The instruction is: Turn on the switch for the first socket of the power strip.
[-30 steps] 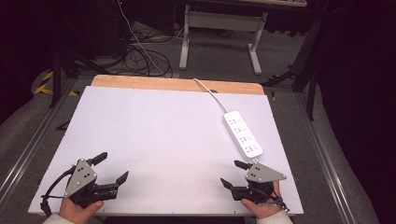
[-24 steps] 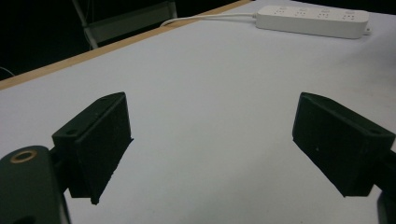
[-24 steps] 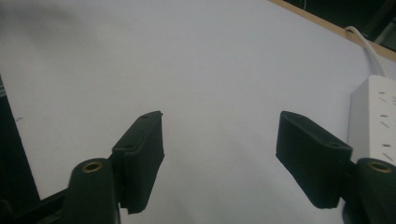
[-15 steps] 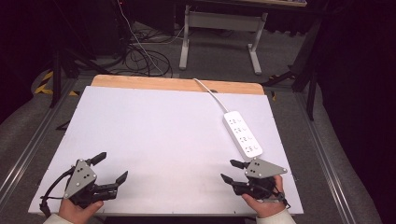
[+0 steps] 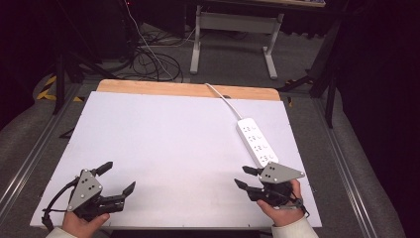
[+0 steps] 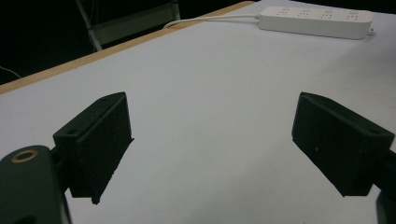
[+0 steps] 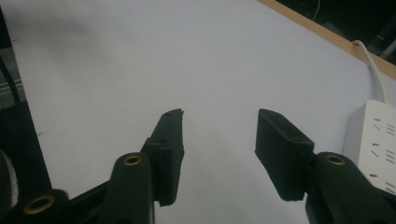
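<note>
High view: we see the left gripper (image 5: pixel 118 177) low at the near-left corner of the white table (image 5: pixel 173 134), held in the left hand (image 5: pixel 85 223) at the bottom edge, jaws pointing up and to the right across the board. Jaws spread wide, nothing between them. Grey plate on top, cable looping off its left side.

Right gripper (image 5: pixel 247 177) sits near the near-right corner, held by the right hand (image 5: pixel 278 210) with the wrist coming in from below; jaws point left, toward the table's middle. They stand moderately apart, narrower than the left pair, and hold nothing.

White power strip (image 5: pixel 256 141) lies flat on the right side of the table, angled, its near end just beside the right gripper's plate; we can't tell if they touch. Its cord runs back over the wooden far edge (image 5: pixel 188 89).

Left gripper view: we see the wide gap over bare table, strip (image 6: pixel 317 21) far off at top right. Right gripper view: strip (image 7: pixel 376 140) close on the right, apart from the jaws.
</note>
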Available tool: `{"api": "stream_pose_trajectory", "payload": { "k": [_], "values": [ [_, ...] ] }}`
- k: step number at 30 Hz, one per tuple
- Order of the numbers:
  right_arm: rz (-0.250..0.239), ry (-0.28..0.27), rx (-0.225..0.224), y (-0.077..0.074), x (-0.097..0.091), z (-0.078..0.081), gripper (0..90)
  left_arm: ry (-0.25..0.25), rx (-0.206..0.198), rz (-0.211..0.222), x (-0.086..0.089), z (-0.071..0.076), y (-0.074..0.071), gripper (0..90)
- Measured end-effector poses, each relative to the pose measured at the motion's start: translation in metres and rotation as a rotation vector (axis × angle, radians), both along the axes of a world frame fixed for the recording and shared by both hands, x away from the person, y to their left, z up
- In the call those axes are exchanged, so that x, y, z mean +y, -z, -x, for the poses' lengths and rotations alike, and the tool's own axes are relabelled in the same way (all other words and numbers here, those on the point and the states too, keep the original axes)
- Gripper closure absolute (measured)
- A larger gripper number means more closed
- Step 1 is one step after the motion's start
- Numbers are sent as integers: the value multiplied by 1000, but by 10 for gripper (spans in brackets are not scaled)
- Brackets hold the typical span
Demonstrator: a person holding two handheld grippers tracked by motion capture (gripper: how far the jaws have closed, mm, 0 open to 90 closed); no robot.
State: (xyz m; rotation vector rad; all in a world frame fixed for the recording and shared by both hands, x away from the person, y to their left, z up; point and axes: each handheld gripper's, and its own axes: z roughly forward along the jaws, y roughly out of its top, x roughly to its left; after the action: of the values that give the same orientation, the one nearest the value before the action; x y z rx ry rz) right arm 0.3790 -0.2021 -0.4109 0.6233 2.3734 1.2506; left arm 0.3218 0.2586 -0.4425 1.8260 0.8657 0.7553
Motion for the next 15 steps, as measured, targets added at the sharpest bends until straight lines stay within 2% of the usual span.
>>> {"api": "stream_pose_trajectory", "payload": {
  "k": [2, 3, 4, 5, 6, 9, 15],
  "values": [
    [2, -3, 1, -1, 0, -1, 572, 1, 3, 3, 0, 0, 0, 128],
    [9, -8, 6, -3, 0, -3, 659, 1, 2, 2, 0, 0, 0, 128],
    [9, -8, 6, -3, 0, -3, 659, -2, 3, 4, 0, 0, 0, 128],
    [3, -14, -2, -4, -1, -6, 755, -1, 0, -2, 0, 0, 0, 128],
    [3, -12, -9, -5, -1, -7, 803, -1, 0, -2, 0, 0, 0, 128],
    [3, -9, -8, -9, -3, -12, 894, -3, 1, 0, 0, 0, 0, 128],
    [20, 25, 10, -20, -4, -22, 900, -3, 4, 1, 0, 0, 0, 130]
  ]
}}
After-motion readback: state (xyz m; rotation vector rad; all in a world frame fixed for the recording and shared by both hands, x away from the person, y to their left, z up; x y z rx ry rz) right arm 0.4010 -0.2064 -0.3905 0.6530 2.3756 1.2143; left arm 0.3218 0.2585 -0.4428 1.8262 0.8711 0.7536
